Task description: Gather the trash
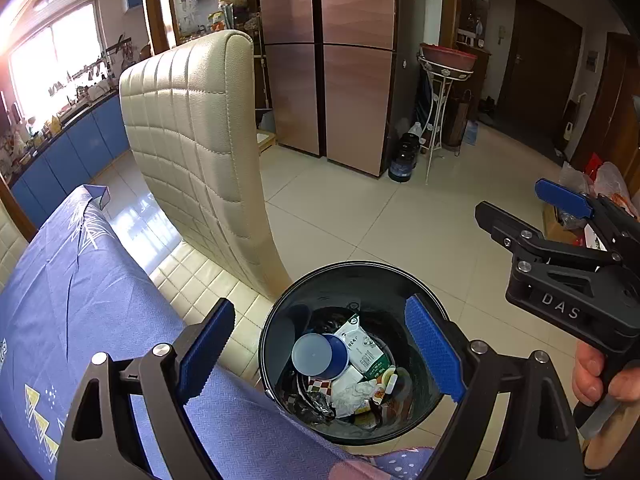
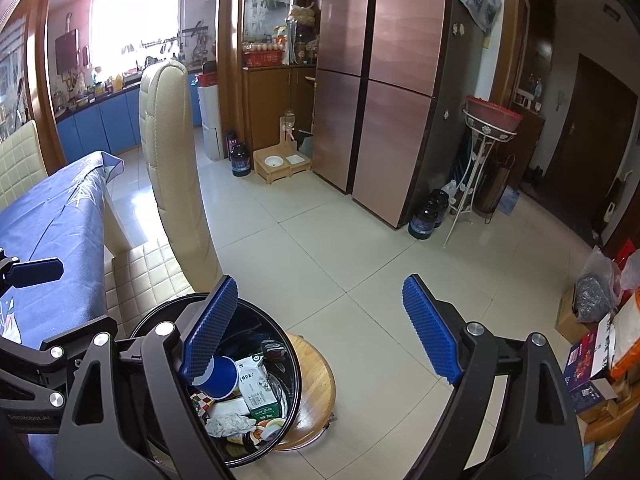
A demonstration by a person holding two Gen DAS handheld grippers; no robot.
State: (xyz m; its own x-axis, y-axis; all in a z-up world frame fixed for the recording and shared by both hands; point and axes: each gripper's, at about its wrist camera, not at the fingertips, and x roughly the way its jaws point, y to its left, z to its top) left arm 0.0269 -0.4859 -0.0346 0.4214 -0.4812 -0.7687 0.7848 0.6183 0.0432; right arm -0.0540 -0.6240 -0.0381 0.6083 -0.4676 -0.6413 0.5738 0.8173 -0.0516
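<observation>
A black round trash bin (image 1: 280,316) stands beside the table and holds a blue paper cup (image 1: 320,356), a white and green carton (image 1: 366,350), crumpled tissue (image 1: 352,394) and wrappers. My left gripper (image 1: 320,350) is open and empty right above the bin. My right gripper (image 2: 320,330) is open and empty, just right of the bin (image 2: 294,380); it also shows in the left wrist view (image 1: 560,248). The cup (image 2: 218,376), carton (image 2: 256,388) and tissue (image 2: 230,422) show in the right wrist view too.
A table with a blue cloth (image 1: 80,320) lies to the left. A cream padded chair (image 1: 192,140) stands next to the bin. The bin sits on a round wooden stool (image 2: 316,384). Boxes and bags (image 2: 600,340) crowd the right. Tiled floor (image 2: 340,240) lies ahead.
</observation>
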